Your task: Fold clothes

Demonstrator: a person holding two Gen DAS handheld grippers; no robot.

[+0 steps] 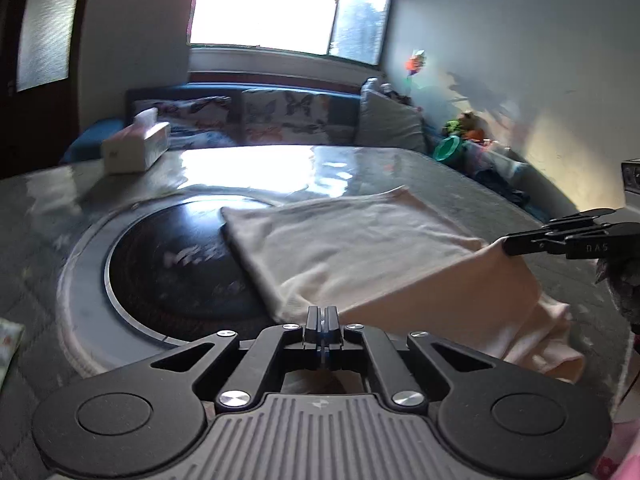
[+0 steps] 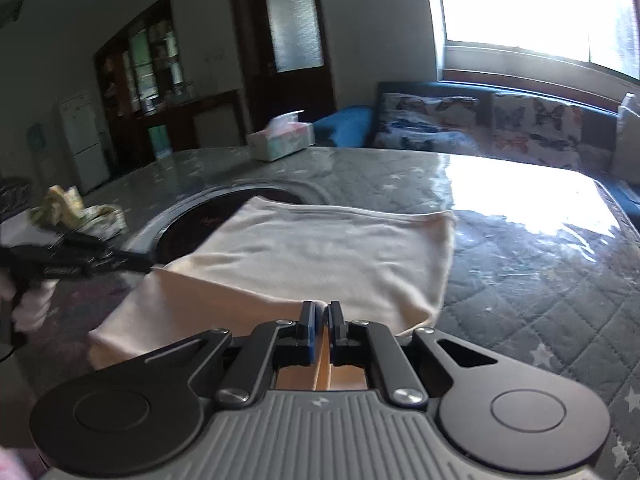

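Now we have the cream garment [image 1: 360,248] flat on the quilted table [image 1: 420,172], near edge lifted. Left gripper [image 1: 322,314] and right gripper [image 2: 322,312] are both clamped on that edge, mid-fold. Next we'd carry it forward over the far half, probably a shirt.

Backlit window [image 1: 280,4] glare, dim blurred fisheye edges.

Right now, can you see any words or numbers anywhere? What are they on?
"DAS": pale letters on the side of the right tongs; they may run on past the edge of the picture.
Tissue box: a small mark on its end, too blurred to read.
Dark round plate in the table: pale marks, too blurred to read.
Nothing else readable.
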